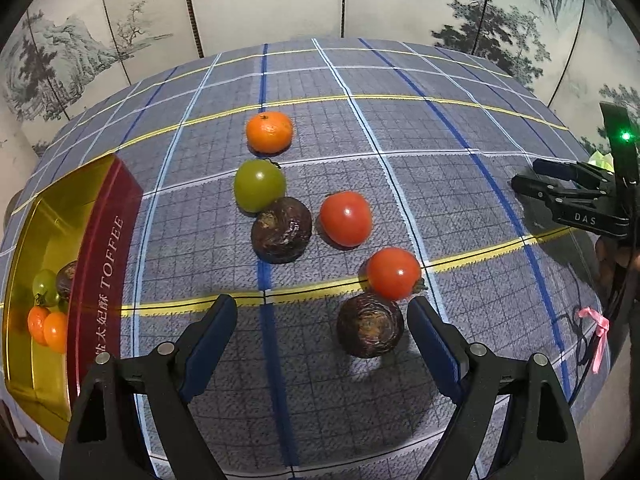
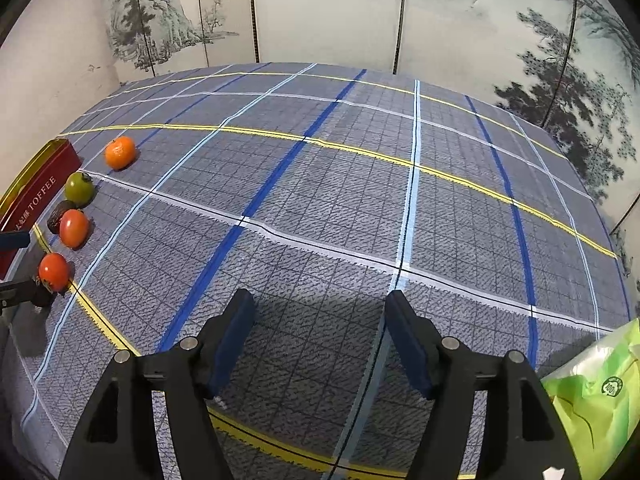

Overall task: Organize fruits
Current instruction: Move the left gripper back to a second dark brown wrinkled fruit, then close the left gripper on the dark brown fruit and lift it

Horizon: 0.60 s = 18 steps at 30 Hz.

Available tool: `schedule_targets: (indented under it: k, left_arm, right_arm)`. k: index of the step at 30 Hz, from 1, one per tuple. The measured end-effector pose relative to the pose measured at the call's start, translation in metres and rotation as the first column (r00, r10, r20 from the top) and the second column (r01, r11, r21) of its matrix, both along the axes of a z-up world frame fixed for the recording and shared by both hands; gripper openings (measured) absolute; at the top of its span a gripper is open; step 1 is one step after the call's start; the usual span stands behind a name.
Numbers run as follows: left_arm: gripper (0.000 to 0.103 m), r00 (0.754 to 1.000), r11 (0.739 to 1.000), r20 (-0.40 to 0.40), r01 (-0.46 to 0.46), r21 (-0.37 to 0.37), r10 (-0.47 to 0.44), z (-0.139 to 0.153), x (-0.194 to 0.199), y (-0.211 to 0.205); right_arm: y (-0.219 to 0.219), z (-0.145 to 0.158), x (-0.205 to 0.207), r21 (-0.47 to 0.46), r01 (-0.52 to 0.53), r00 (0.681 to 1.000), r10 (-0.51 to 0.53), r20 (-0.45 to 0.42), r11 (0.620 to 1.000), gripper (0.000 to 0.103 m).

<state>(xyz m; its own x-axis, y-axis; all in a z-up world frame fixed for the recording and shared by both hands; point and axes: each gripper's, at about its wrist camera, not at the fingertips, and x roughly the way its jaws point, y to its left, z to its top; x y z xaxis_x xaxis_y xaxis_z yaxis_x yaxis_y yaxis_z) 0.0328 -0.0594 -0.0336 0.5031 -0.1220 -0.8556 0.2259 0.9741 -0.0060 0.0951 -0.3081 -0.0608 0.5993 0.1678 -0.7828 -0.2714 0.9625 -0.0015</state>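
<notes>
At far left the gold-lined toffee tin [image 1: 100,264] holds two oranges, a green tomato and a dark fruit, while six more fruits [image 1: 346,218] lie loose on the plaid cloth [image 1: 460,208] ahead of the spread-open, empty left gripper [image 1: 322,312], and the right gripper [image 2: 318,312] gapes empty too.

— What covers the table?

— A grey-blue checked tablecloth [image 2: 320,208] with yellow, dark blue and pale blue lines crossing it.

— And behind it?

— A folding screen [image 2: 328,12] painted with ink mountains and pine trees.

— Anything else?

— A crumpled green plastic bag [image 2: 596,384] at the table's near right edge, and a pink ribbon [image 1: 598,332] lying on the cloth.
</notes>
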Motion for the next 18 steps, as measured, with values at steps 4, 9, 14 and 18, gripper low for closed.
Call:
schedule_targets:
  k: [4,9,14,18]
  left_arm:
    - [0.087,1.0,1.0,-0.005,0.008,0.002,-0.008,-0.003,0.0,-0.003]
    - [0.087,1.0,1.0,-0.011,0.011,0.007,-0.011,-0.007,0.001,-0.005]
    - [0.08,0.999,1.0,-0.03,0.014,0.005,-0.014,-0.012,0.004,-0.005]
    - [0.07,0.999,1.0,-0.032,0.03,-0.008,-0.031,-0.012,0.003,-0.008]
  right_arm:
    - [-0.004,-0.001,0.003,0.003,0.011,1.0,-0.011,-0.01,1.0,0.077]
    - [-0.006,-0.002,0.005,0.002,0.005,1.0,-0.005,-0.014,1.0,0.08]
    - [-0.006,-0.003,0.007,0.001,0.002,1.0,-0.002,-0.019,1.0,0.087]
    - [-0.005,-0.004,0.008,-0.002,0.005,1.0,-0.005,-0.023,1.0,0.09]
